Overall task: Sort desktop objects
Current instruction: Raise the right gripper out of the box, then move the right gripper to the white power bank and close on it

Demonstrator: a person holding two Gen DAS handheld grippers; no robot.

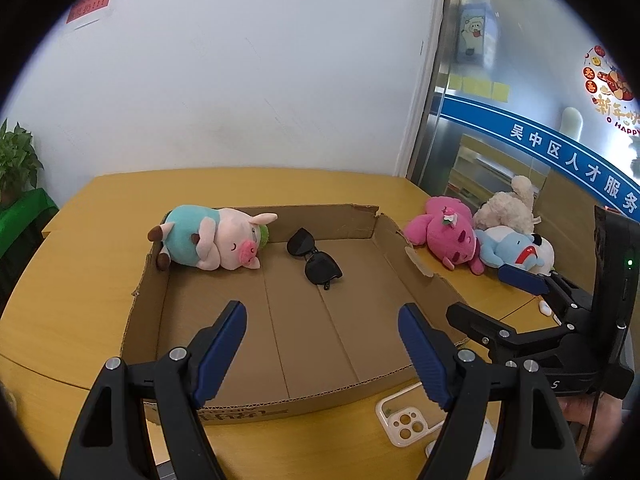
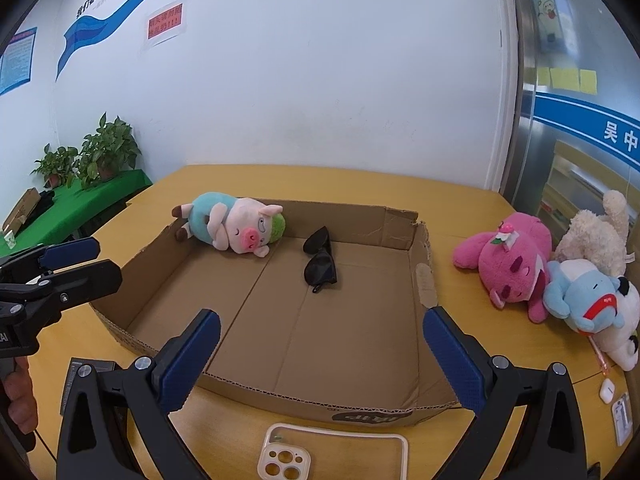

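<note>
An open cardboard box lies on the yellow table. Inside it a pig plush rests at the far left, with black sunglasses beside it. Right of the box sit a pink plush, a blue plush and a cream plush. A pale phone case lies in front of the box. My left gripper is open and empty over the box's near-left part. My right gripper is open and empty over its near edge.
A white earbud case and a small white card lie at the near right. A dark flat item lies at the near left. Potted plants stand on a green-covered table beyond. A white wall and a glass door back the table.
</note>
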